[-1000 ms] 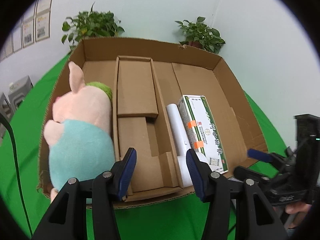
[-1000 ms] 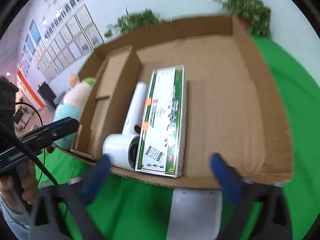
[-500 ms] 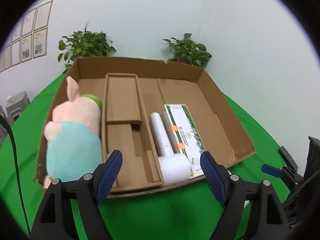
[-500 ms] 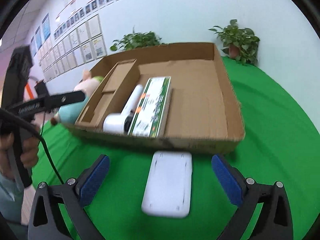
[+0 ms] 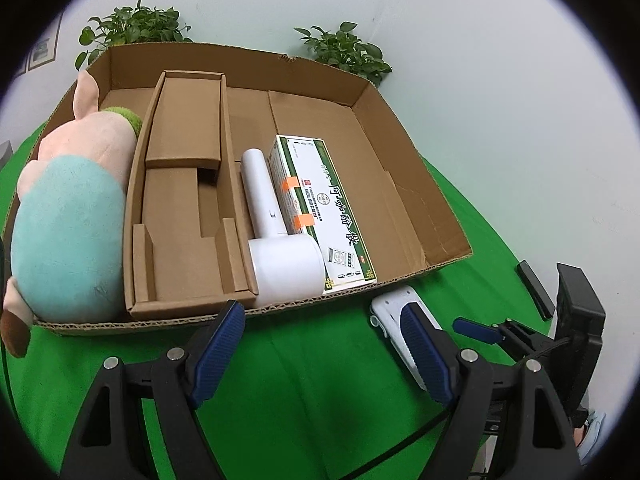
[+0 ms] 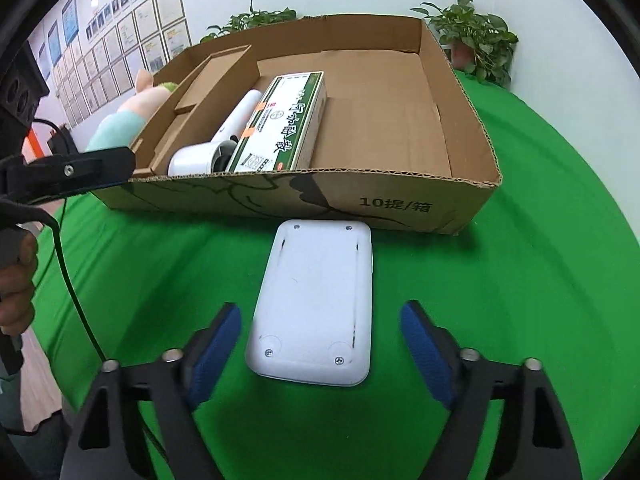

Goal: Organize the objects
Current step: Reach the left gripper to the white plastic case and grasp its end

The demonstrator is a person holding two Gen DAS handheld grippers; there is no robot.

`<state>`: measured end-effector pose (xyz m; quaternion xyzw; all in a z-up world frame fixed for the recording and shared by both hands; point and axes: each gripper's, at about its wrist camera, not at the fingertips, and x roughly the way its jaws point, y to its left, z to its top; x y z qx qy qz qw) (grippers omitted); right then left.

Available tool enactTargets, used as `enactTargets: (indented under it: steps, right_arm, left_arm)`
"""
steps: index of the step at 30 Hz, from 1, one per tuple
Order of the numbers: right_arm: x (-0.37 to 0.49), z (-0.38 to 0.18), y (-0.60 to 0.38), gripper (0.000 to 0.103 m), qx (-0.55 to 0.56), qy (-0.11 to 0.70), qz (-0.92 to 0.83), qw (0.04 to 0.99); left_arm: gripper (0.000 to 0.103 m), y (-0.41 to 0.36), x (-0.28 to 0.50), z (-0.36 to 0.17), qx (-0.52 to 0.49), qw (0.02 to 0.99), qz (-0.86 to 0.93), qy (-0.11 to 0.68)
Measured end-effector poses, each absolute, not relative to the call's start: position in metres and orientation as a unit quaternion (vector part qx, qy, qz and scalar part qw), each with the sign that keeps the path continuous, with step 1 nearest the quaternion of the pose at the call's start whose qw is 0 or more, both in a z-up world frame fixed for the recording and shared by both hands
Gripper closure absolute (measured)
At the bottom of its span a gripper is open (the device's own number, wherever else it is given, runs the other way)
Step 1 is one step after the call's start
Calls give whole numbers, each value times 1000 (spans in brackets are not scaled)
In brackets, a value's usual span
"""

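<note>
So a shallow cardboard box point(image 6: 400, 204) is parked on a green cloth point(image 6: 540, 260), w/ a white flat device point(image 6: 316, 304) laid face-down just in front of the box's near wall, screws showing on its back. The right gripper point(image 6: 320, 344) is held over the near end of that device, its blue pads point(image 6: 424, 348) set on either side of it w/ gaps visible on both sides. Jaws have just been closing, but nothing is pinched yet, so it's counted as open w/ the device between the pads.

The left gripper point(image 5: 320, 352) is spread wide over bare cloth in front of the box, nothing held between its pads. In its view the white device point(image 5: 394, 312) is partly covered by one of its fingers.

Inside the box, from the left wrist view: a plush toy point(image 5: 72, 216) in pink and teal is packed along the left wall, a cardboard insert point(image 5: 180, 184) is fitted next to it, then a white hair dryer point(image 5: 276, 240) and a green-and-white carton point(image 5: 320, 208) are laid side by side, touching. The right part of the box floor is left bare. Two potted plants point(image 5: 344, 52) are seen behind the box by the wall.

A hand point(image 6: 16, 280) gripping the left tool's handle is caught at the edge of the right wrist view.
</note>
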<state>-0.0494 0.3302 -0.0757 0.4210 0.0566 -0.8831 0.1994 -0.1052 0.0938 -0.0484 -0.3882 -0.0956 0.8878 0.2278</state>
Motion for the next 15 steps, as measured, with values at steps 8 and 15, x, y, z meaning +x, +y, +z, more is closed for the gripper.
enactTargets:
  steps: [8,15]
  right_arm:
    - [-23,-68,324,63,431,63,-873,221]
    - [-6,-65,330,1,420,22,-879,224]
  left_arm:
    - [24,90,-92,-44,-381,247,884,-105]
    - [24,97,-96,-48,-397,275,869,-107]
